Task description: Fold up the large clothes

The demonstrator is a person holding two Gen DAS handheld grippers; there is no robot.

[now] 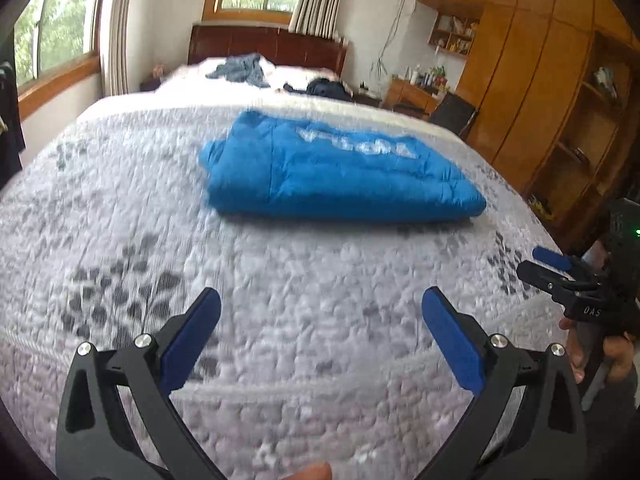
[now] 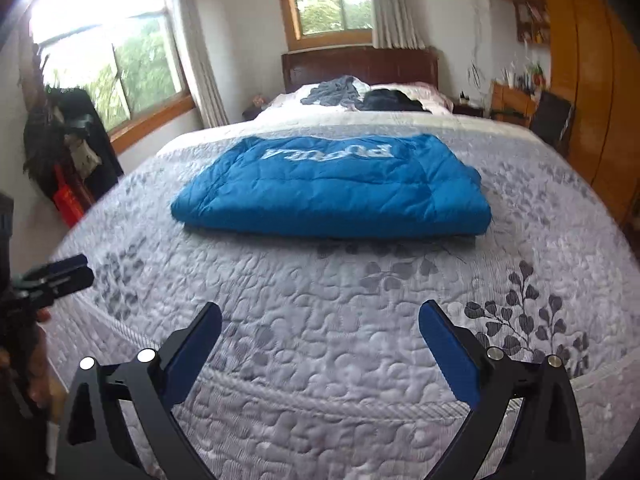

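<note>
A blue padded jacket is seen folded into a flat rectangular bundle on the bed, with white lettering on its upper face. In the right wrist view it is placed at twelve o'clock from the right tongs; in the left wrist view it is found at about one o'clock from the left tongs. Neither pair of tongs is in contact with it. Both pairs are held spread wide apart over the grey leaf-patterned quilt, and nothing is gripped between their blue pads. The right tongs are also seen at three o'clock in the left wrist view, held by a hand. The left tongs are shown at nine o'clock in the right wrist view. At the far end of the bed, a grey garment and a dark garment are left crumpled before the dark headboard. A wooden wardrobe is seen at two o'clock.
</note>
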